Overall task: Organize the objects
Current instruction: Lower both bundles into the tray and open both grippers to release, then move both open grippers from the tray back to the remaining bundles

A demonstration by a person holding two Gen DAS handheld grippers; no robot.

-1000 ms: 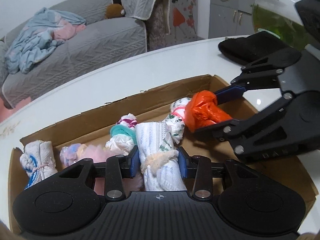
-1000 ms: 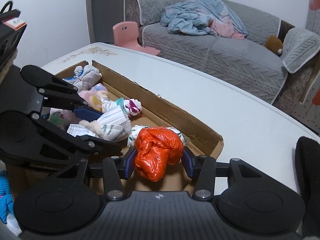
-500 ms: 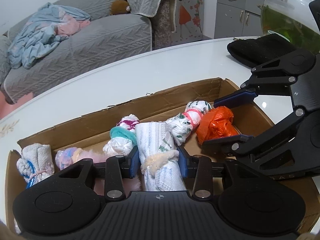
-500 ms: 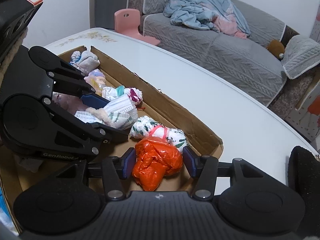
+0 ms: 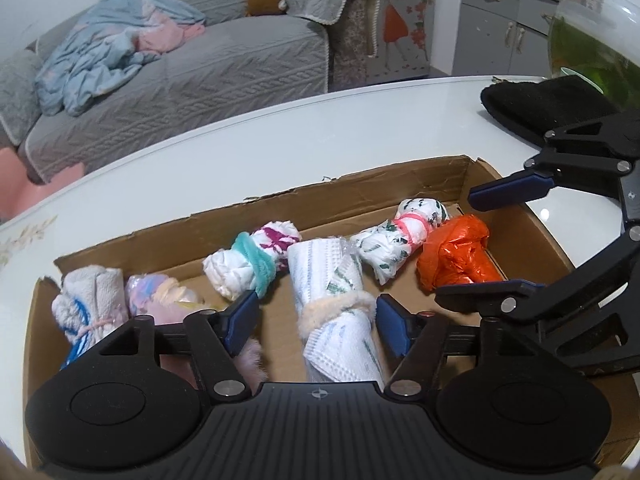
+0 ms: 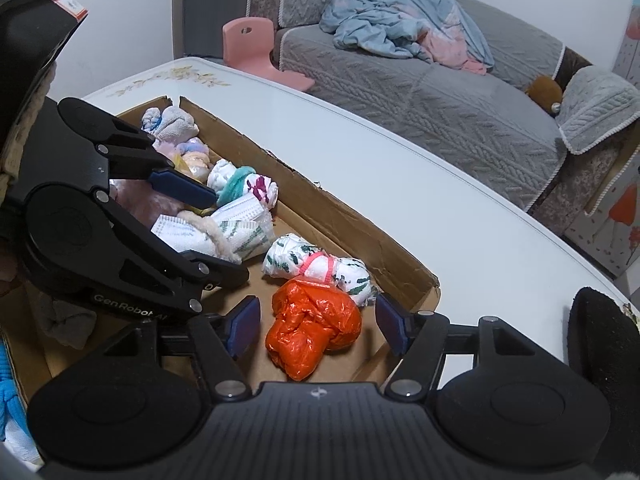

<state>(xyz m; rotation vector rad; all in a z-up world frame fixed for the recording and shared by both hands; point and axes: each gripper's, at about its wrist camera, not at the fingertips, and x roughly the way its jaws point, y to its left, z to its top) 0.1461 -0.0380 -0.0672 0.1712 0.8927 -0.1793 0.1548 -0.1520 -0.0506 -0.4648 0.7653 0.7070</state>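
Over cardboard box [image 5: 360,184], left gripper [image 5: 316,322], right gripper [image 6: 318,326] angled down, jaws opening

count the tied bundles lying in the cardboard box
6 in a row: towel bundle at the left end, pastel one, teal-banded, white roll between the opening left tongs, pink-banded, orange bag. Tongs may hide others.

The box [image 5: 360,184] was plain brown cardboard on a glossy white table [image 5: 280,136]. In it lay an orange plastic bundle [image 6: 314,326], a white roll with green leaf print and a pink band [image 5: 400,240], a white roll with magenta print and a teal band [image 5: 252,260], and a white roll with a beige band [image 5: 340,312]. The sofa [image 6: 440,92] was grey.
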